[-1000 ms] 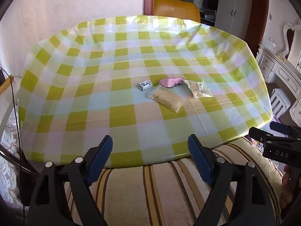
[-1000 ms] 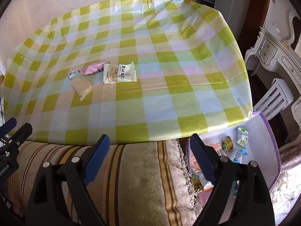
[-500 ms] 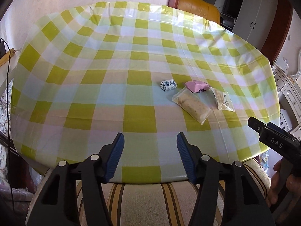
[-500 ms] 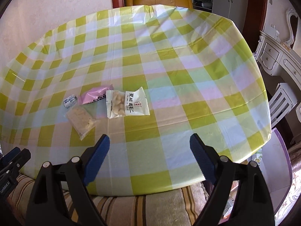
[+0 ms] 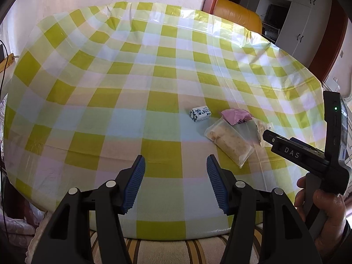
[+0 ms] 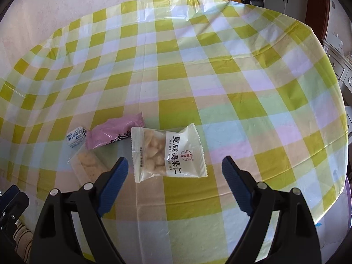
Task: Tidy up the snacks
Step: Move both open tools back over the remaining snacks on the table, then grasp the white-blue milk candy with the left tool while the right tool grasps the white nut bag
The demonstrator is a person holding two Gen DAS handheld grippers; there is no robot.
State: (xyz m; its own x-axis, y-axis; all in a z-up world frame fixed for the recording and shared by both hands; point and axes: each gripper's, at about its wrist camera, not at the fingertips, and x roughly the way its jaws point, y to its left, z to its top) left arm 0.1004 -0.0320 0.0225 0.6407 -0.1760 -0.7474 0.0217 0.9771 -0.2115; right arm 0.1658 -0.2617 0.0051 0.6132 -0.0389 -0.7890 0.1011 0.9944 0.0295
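The white nut packet [image 6: 168, 153] is laid flat on the surface [image 6: 220, 88], just ahead of the right gripper [image 6: 173, 169], whose fingers are spread wide, empty. The left gripper [image 5: 175, 167] is half-closed on nothing. Thin film could probably be pinched badly and slip

Gripper [image 6: 175, 171]: jaws wide apart, empty, over the tablecloth [image 6: 220, 83]
Nut pack [image 6: 168, 154]: flat, just ahead between the fingers
Pink pack [image 6: 114, 134]: left of it
Small candy [image 6: 76, 136]: farthest left
Clear bag [image 6: 89, 167]: beside left finger
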